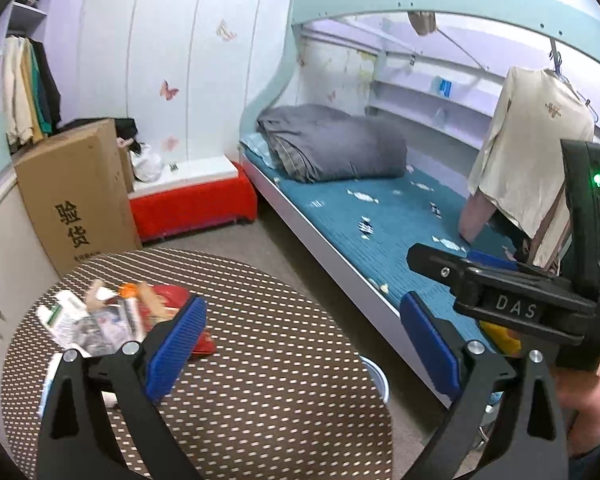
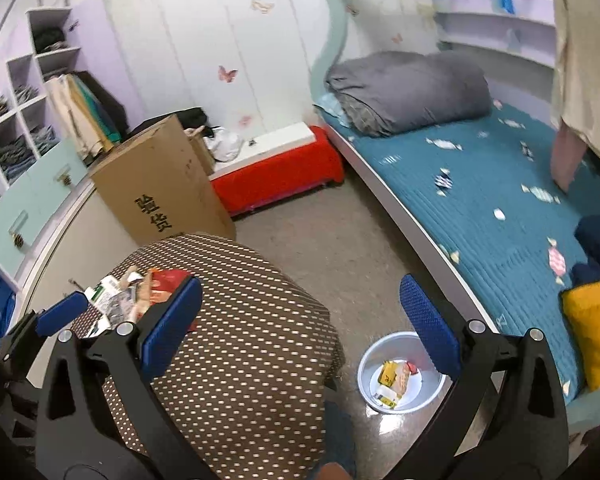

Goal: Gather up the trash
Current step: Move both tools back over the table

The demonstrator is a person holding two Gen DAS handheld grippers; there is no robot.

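Note:
A heap of crumpled wrappers and paper (image 1: pixel 100 316) lies at the far left of a round table with a brown dotted cloth (image 1: pixel 284 380); a red wrapper (image 1: pixel 172 296) sits among it. My left gripper (image 1: pixel 302 346) hangs open over the table, its left pad beside the heap, holding nothing. In the right wrist view the same heap (image 2: pixel 128 292) shows past the left pad of my right gripper (image 2: pixel 300 326), which is open and empty above the table's edge (image 2: pixel 252 340). On the floor a pale basin (image 2: pixel 396 346) holds several wrappers (image 2: pixel 396 380).
A tall cardboard box (image 1: pixel 76 196) stands behind the table. A red bench (image 1: pixel 192 204) lines the wall. The bunk bed with a teal mattress (image 1: pixel 380 216) and grey duvet (image 1: pixel 332 144) fills the right. A shirt (image 1: pixel 532 152) hangs there. A yellow cushion (image 2: pixel 592 328) lies on the bed.

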